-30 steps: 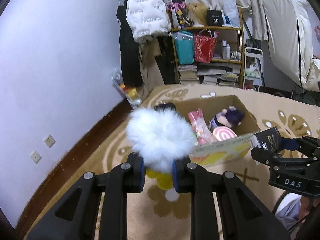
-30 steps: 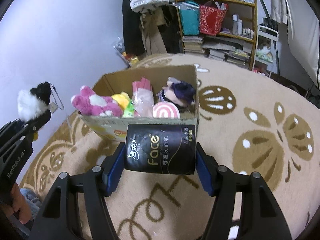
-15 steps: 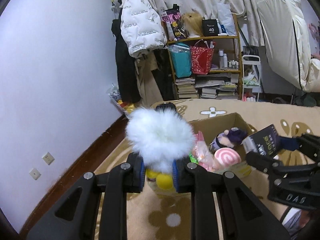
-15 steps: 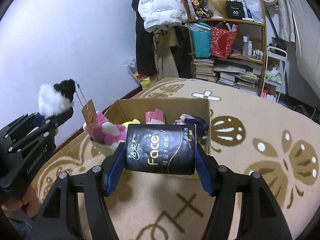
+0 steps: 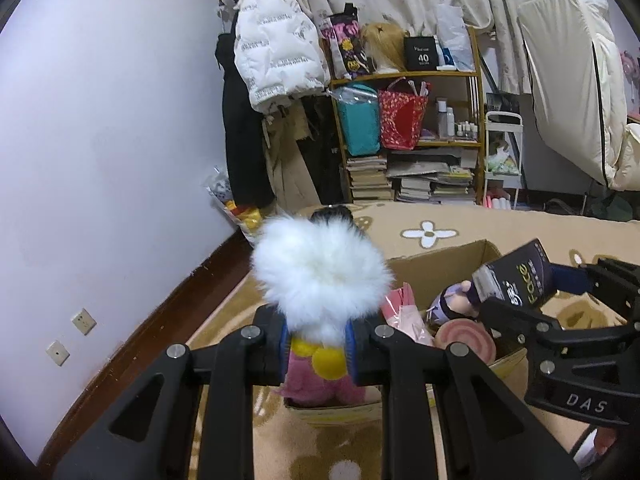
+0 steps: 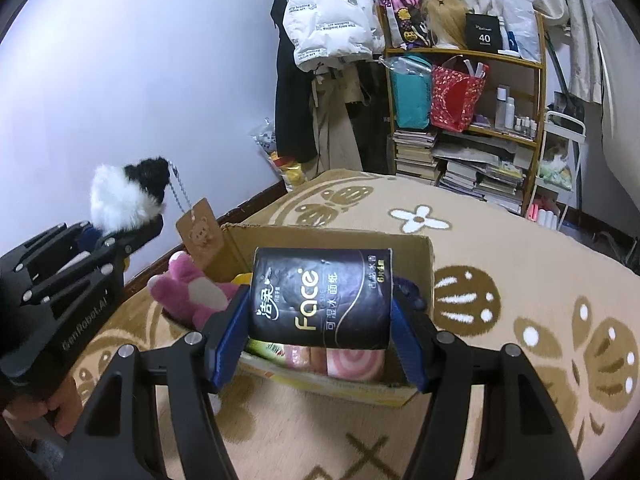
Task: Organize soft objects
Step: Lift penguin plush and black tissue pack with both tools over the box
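My left gripper (image 5: 316,338) is shut on a fluffy white and black plush keychain (image 5: 320,276), held above the near left end of an open cardboard box (image 5: 440,258). From the right wrist view the keychain (image 6: 124,196) dangles a chain and a brown bear tag (image 6: 200,236) over the box (image 6: 424,264). My right gripper (image 6: 320,340) is shut on a black tissue pack (image 6: 320,300) above the box's near side. Inside lie a pink plush (image 6: 192,292), a pink swirl cushion (image 6: 348,364) and a purple-haired doll (image 5: 452,304).
The box stands on a beige patterned rug (image 6: 520,280). A lilac wall (image 5: 100,160) runs along the left. At the back stand a cluttered shelf (image 5: 412,128) with books and bags, hanging coats (image 5: 276,60) and a small white cart (image 5: 504,152).
Both grippers have moved forward and closer to the box, still holding their loads. The keychain and the tissue pack now hang over the box's near edge.
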Demonstrator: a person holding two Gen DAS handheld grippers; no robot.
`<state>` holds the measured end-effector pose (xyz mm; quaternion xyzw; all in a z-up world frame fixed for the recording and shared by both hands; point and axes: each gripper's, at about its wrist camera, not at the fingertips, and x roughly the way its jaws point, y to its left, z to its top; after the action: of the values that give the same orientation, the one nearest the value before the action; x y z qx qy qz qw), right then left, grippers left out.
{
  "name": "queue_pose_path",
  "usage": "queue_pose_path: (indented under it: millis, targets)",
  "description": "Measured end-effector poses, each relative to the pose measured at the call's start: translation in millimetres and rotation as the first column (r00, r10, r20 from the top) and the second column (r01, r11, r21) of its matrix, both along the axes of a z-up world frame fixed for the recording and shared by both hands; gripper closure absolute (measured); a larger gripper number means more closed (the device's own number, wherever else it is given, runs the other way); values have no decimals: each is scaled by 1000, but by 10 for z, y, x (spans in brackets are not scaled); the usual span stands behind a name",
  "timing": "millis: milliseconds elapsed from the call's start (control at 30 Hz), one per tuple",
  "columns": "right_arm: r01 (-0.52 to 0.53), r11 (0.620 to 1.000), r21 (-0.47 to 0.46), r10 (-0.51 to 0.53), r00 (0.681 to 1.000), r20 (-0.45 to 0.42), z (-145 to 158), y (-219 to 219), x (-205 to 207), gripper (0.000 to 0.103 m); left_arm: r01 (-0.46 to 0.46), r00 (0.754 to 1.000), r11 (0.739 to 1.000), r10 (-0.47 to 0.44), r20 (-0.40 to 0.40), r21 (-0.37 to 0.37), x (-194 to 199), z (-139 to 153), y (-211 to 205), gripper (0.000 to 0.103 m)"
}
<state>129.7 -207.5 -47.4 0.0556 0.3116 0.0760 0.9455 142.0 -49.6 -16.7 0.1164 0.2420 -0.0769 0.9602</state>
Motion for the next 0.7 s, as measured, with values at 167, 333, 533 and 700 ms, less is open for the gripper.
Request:
queue_pose_path:
  millis: [167, 333, 533, 700]
  targets:
    - [0, 1000, -3, 0, 1000, -14, -79, -10, 131, 34, 7, 1000, 1000, -7, -12, 15, 102, -82, -44, 83]
    - [2, 1000, 4, -2, 1000, -31, -163, -18, 226, 34, 12, 999, 1000, -11, -34, 17, 185, -174, -35, 82]
    - [9, 1000, 17, -8, 999, -47, -230, -43, 283, 34, 21, 997, 1000, -20, -69, 16, 259, -285, -53, 81]
    - [27, 1000, 17, -25, 998, -62, -293, -70, 307, 33, 30, 995, 999, -27, -95, 33, 280, -378, -81, 80]
